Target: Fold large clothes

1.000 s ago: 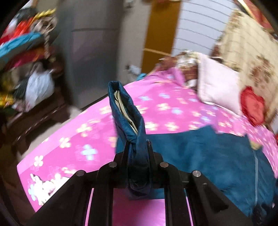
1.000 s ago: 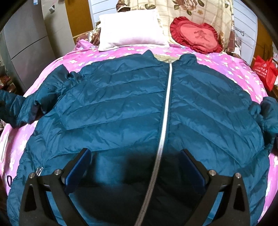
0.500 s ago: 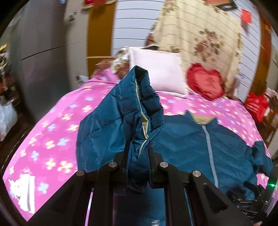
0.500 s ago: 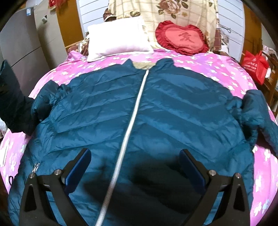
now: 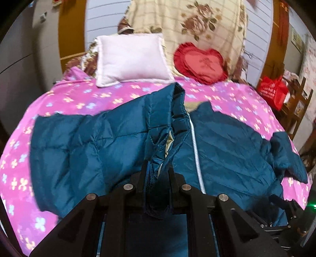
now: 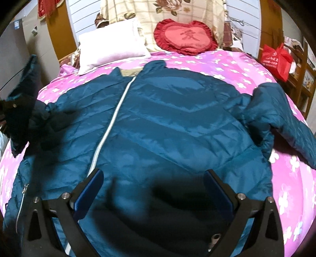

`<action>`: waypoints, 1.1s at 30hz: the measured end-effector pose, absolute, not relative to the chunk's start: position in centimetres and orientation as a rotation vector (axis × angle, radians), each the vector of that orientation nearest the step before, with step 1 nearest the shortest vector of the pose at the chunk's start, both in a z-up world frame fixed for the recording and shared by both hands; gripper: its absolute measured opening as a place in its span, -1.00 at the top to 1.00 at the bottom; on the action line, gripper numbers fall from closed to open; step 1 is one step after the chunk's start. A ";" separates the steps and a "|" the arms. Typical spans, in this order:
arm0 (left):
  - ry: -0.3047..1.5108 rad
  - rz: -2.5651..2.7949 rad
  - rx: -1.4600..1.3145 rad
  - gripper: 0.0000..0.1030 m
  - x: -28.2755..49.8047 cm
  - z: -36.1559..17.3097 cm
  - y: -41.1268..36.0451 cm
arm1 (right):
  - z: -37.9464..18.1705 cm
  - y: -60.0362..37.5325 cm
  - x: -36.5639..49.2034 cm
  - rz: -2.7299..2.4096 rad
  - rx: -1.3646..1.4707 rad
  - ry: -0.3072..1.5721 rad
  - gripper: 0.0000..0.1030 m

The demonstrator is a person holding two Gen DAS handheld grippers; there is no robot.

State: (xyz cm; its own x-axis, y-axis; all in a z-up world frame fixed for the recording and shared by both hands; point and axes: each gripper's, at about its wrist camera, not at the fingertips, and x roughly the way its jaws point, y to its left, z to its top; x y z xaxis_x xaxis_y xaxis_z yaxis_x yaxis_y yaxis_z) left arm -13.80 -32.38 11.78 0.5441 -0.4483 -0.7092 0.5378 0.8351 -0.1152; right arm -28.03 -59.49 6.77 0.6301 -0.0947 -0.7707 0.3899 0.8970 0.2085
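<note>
- Bottom centre of the left wrist view: left gripper (image 5: 157, 178), jaws clenched on the cuff end of a teal sleeve (image 5: 158, 126); pale lining shows inside the pinched fold.
- That sleeve rises from the jaws toward frame centre and lies over the jacket's front, next to the zipper (image 5: 195, 150).
- Bottom of the right wrist view: right gripper (image 6: 154, 189), jaws spread wide and grasping nothing, blue pads facing each other above the jacket's lower front. Contact with the fabric: cannot tell.
- Centre of the right wrist view: teal quilted jacket (image 6: 177, 122) spread front-up on the bed, zipper closed and running from lower left up to the collar.
- Right edge of the same view: other sleeve (image 6: 276, 114) stretched out toward the lower right, resting on the pink flowered bedspread (image 6: 227, 67).
- Left edge of the same view: lifted sleeve and a dark, blurred shape beside it; detail unclear.
- Beyond the collar, upper left of centre: pale pink pillow (image 6: 112, 43) on the bedspread.
- Upper centre: red heart-shaped cushion (image 6: 185, 37) leaning on a cream floral cloth (image 6: 177, 8).
- Upper right: red bag (image 6: 276, 59) beside wooden furniture, off the bed.
</note>
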 end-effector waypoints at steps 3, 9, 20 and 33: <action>0.839 -0.612 0.116 1.00 -13.9 10.4 -34.1 | 6.5 -60.4 -28.3 -0.297 0.384 0.850 -0.99; 0.903 -0.649 0.142 1.00 -14.4 7.1 -36.9 | 5.7 -61.4 -28.7 -0.318 0.394 0.864 -0.99; 1.037 -0.850 0.043 0.50 -15.7 6.6 -37.4 | 4.7 -62.6 -28.9 -0.328 0.424 0.881 -0.99; 0.809 -0.455 -0.005 0.43 -15.5 11.8 -23.6 | 5.3 -60.1 -22.1 -0.124 0.581 0.849 -0.99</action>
State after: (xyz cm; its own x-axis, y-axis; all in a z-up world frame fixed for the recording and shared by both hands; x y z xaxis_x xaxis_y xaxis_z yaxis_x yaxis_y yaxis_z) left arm -15.48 -23.55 11.79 0.5997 -0.3940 -0.6965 0.3903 0.9039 -0.1753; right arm -22.15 -60.09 5.33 0.6638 0.1227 -0.7377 0.3279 0.8388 0.4346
